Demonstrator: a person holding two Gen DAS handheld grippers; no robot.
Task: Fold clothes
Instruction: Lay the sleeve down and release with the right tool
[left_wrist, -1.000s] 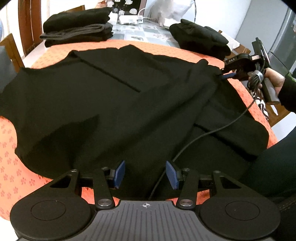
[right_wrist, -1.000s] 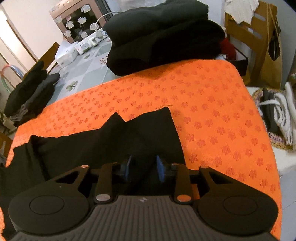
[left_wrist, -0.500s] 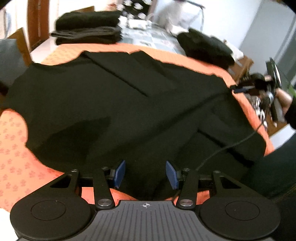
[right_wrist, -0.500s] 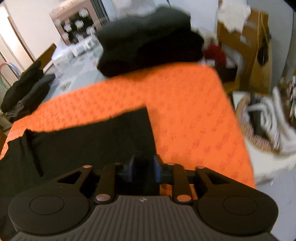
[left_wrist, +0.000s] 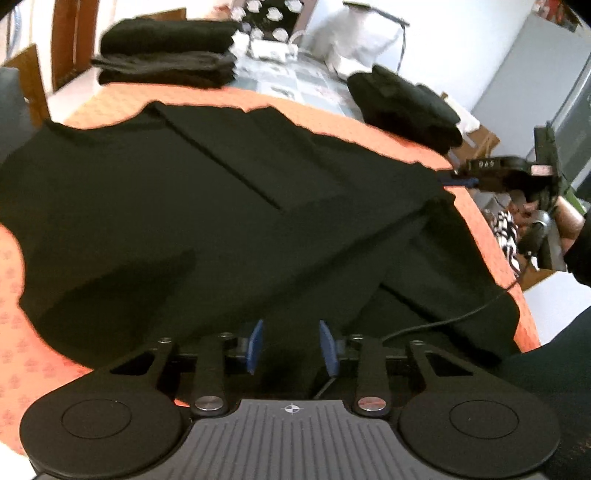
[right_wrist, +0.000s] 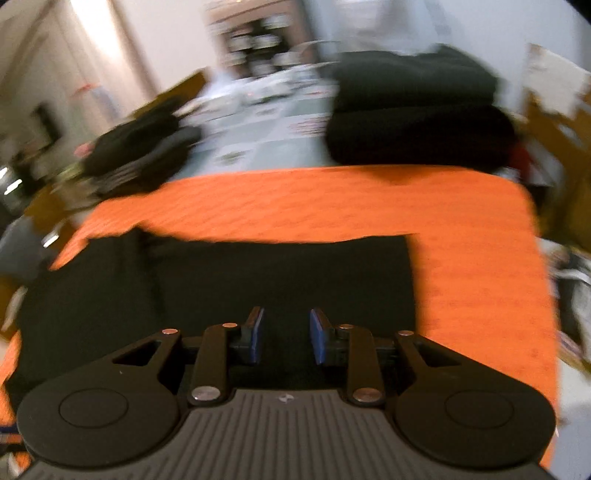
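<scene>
The left gripper (left_wrist: 291, 345), jaws just narrowed, stands partly open over the near hem of the black garment (left_wrist: 184, 206). The right gripper (right_wrist: 286, 339) has just opened, gripping nothing. The garment lies spread on the orange-covered tabletop (right_wrist: 480, 266), one flap folded over; most folding remains. Folded stacks (left_wrist: 166, 55) sit far.

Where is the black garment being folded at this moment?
In the left wrist view the black garment lies spread over the orange cloth, in front of two piles of dark clothes, its right corner near the right gripper.
</scene>
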